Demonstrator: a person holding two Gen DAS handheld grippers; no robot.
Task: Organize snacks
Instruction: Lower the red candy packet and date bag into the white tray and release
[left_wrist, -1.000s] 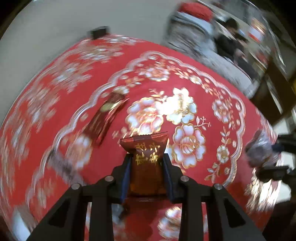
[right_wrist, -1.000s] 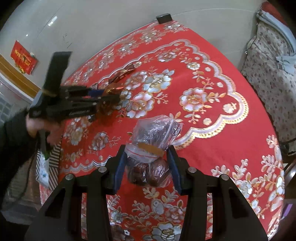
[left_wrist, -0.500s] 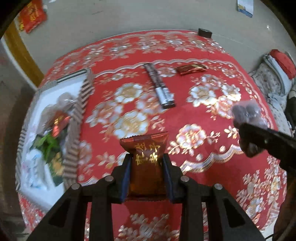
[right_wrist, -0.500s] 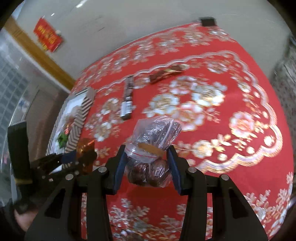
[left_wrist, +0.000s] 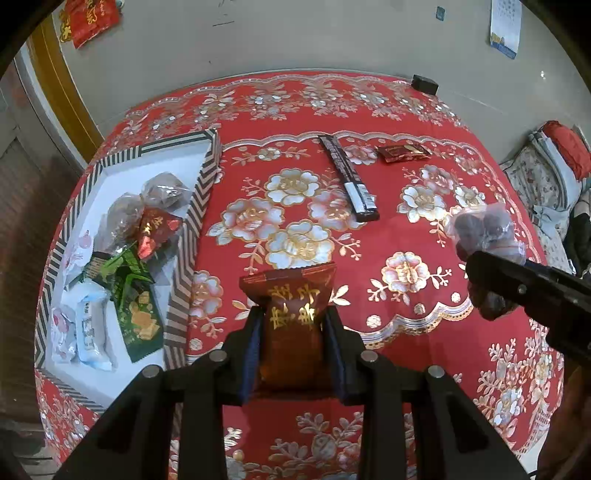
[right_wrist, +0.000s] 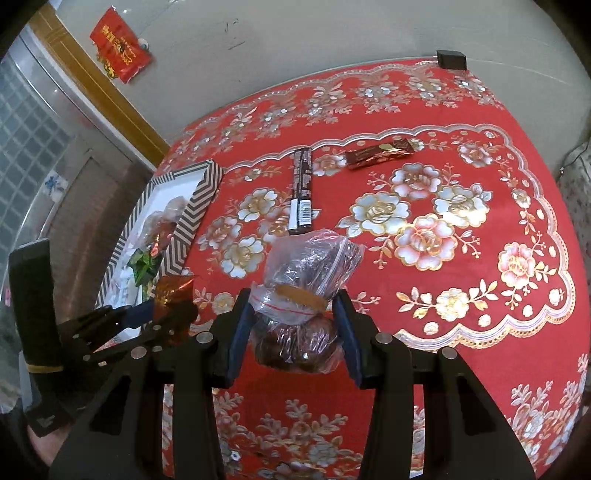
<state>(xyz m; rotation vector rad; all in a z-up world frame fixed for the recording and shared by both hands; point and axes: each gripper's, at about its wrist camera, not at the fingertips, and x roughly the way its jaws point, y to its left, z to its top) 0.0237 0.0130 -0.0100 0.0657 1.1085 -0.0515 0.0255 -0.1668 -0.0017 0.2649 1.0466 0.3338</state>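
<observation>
Snacks: left gripper (left_wrist: 291, 325) clamps brown pouch (left_wrist: 290, 325) | right gripper (right_wrist: 293, 325) clamps clear bag (right_wrist: 306, 291) | striped box (left_wrist: 192, 218) left, part-filled

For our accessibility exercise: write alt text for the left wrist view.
The left claw grips a brown snack packet above a red floral tablecloth. A striped box of snacks sits left; a dark bar and small red packet lie beyond.

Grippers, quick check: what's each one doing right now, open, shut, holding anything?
Left gripper: shut on the brown snack packet.
Right gripper: shut on the clear bag of dark round snacks.
</observation>
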